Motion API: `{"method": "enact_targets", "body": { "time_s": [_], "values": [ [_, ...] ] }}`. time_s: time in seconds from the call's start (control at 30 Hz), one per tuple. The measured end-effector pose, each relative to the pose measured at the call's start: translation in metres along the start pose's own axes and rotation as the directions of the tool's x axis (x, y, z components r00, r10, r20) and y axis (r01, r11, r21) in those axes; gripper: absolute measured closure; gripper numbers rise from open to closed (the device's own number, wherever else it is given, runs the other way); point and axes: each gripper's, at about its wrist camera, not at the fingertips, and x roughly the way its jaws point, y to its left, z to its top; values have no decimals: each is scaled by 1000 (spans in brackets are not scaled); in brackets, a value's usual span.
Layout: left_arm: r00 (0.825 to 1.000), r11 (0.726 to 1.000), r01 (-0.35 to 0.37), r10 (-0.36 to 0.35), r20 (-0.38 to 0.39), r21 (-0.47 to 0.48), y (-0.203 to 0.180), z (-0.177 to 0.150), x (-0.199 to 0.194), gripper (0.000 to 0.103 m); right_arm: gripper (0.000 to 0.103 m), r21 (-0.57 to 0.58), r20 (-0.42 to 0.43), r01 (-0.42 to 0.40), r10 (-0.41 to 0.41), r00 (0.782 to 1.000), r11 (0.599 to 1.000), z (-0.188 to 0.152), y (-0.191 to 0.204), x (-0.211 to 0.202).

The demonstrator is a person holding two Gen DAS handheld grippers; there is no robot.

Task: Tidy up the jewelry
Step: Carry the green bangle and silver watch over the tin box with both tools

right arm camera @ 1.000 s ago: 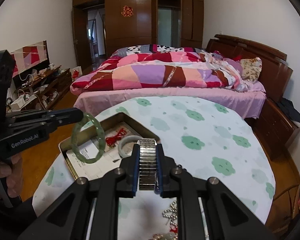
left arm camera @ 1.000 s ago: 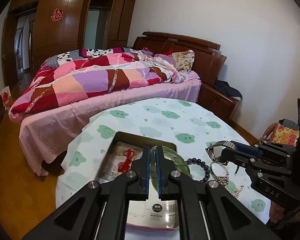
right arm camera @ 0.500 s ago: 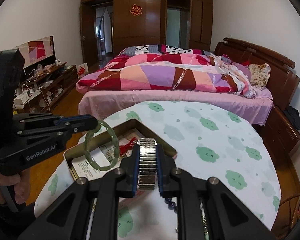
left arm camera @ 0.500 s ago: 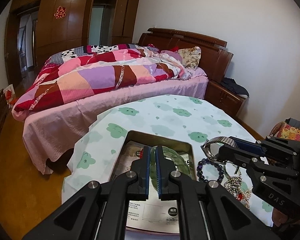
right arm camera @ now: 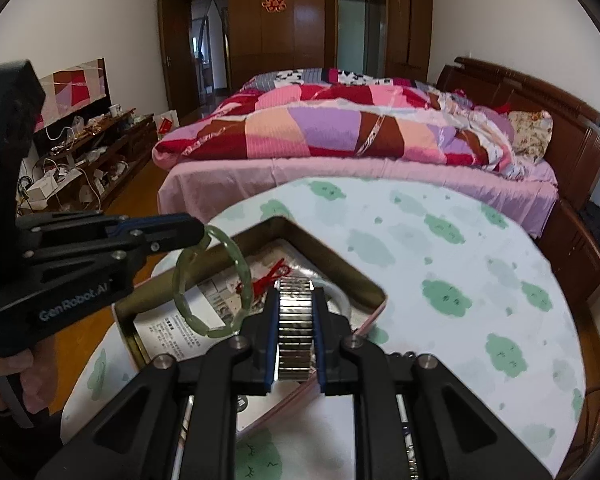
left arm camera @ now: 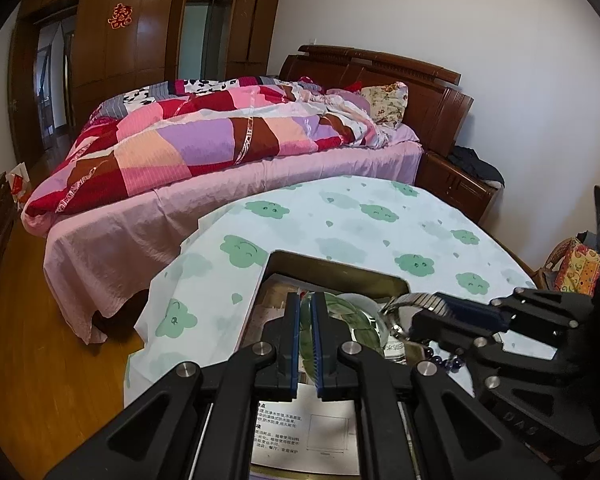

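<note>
My left gripper (left arm camera: 306, 300) is shut on a green jade bangle (right arm camera: 236, 260), held above an open metal tin (right arm camera: 336, 260) on the round table. The bangle (left arm camera: 348, 312) also shows in the left wrist view. My right gripper (right arm camera: 296, 294) is shut on a silver metal watch band (right arm camera: 295, 328), over the tin's near right part. In the left wrist view the watch (left arm camera: 412, 300) sits in the right gripper (left arm camera: 424, 314), just right of the bangle. The tin holds paper leaflets, a red cord knot (right arm camera: 274, 276) and a pale bangle (right arm camera: 340, 292).
A dark bead bracelet (left arm camera: 444, 360) lies on the table (right arm camera: 460, 280) by the tin's right side. A bed with a patchwork quilt (right arm camera: 340, 128) stands just beyond the table. A low cabinet with clutter (right arm camera: 80, 152) runs along the left wall.
Both grippers have moved forward and left over the tin, still holding the bangle and the watch. The loose jewelry pile has dropped out of both views.
</note>
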Motion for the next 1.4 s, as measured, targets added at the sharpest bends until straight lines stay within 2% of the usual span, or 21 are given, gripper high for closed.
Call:
{"method": "enact_targets", "body": {
  "time_s": [0.3,0.6,1.4],
  "values": [
    [999,1000,3,-3,-33,0,2,-6,15,99,86,9,-48,11,-11,999,1000,-9,3,16],
    [997,1000,-24,24,-68,12,5,-10,24,99,86,-2,-78,10,-10,997,1000,-16,11,29],
    [992,999,-31,35,-125,30,4,-22,43,99,86,-15,-94,11,-13,995,1000,-23,15,38]
  ]
}}
